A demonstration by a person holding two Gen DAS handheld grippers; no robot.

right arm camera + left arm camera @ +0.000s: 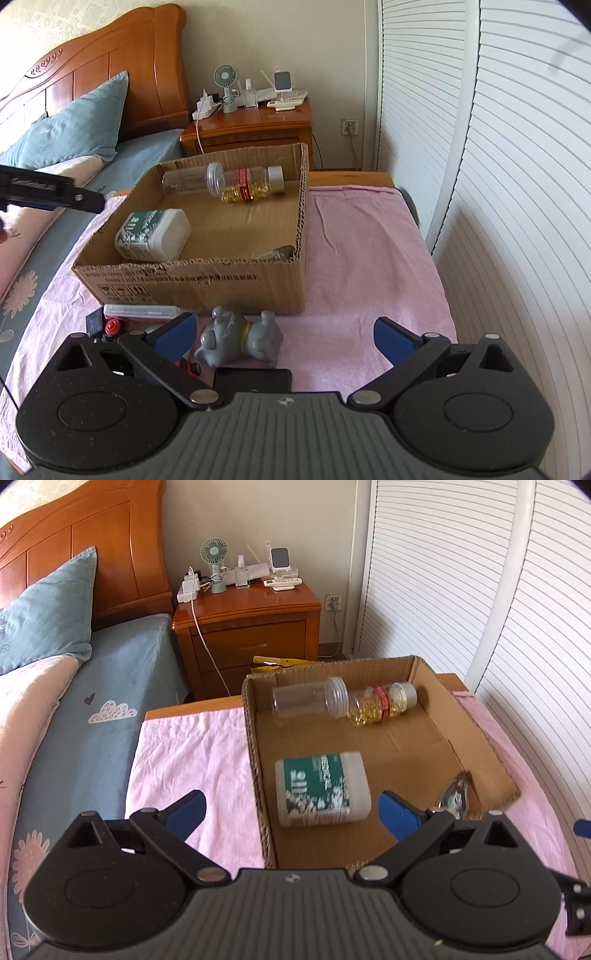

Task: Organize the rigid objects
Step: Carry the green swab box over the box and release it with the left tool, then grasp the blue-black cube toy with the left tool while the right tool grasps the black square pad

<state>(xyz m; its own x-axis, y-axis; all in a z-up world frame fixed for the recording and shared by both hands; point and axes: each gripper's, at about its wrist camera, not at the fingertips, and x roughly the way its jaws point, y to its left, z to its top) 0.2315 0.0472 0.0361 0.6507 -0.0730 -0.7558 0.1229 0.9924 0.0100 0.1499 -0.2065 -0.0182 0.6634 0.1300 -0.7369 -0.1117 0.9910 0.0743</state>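
A cardboard box (255, 738) (192, 284) stands on the pink cloth. Inside it lie a white bottle with a green label (321, 790) (153, 234), a clear empty jar (303, 701) (184, 181), a bottle of yellow capsules (384, 705) (251, 184) and a small metal piece (456, 794). My left gripper (291, 805) hangs open above the box's near left part; the green-label bottle lies below it, untouched. My right gripper (286, 325) is open in front of the box. A grey toy animal (240, 339) lies between its fingers, close to the left one.
Left of the toy are a flat clear case (140, 311), a small red piece (112, 326) and a black block (253, 380). A bed (92, 709) lies to the left, a wooden nightstand (251, 627) behind, and louvred doors (517, 184) to the right.
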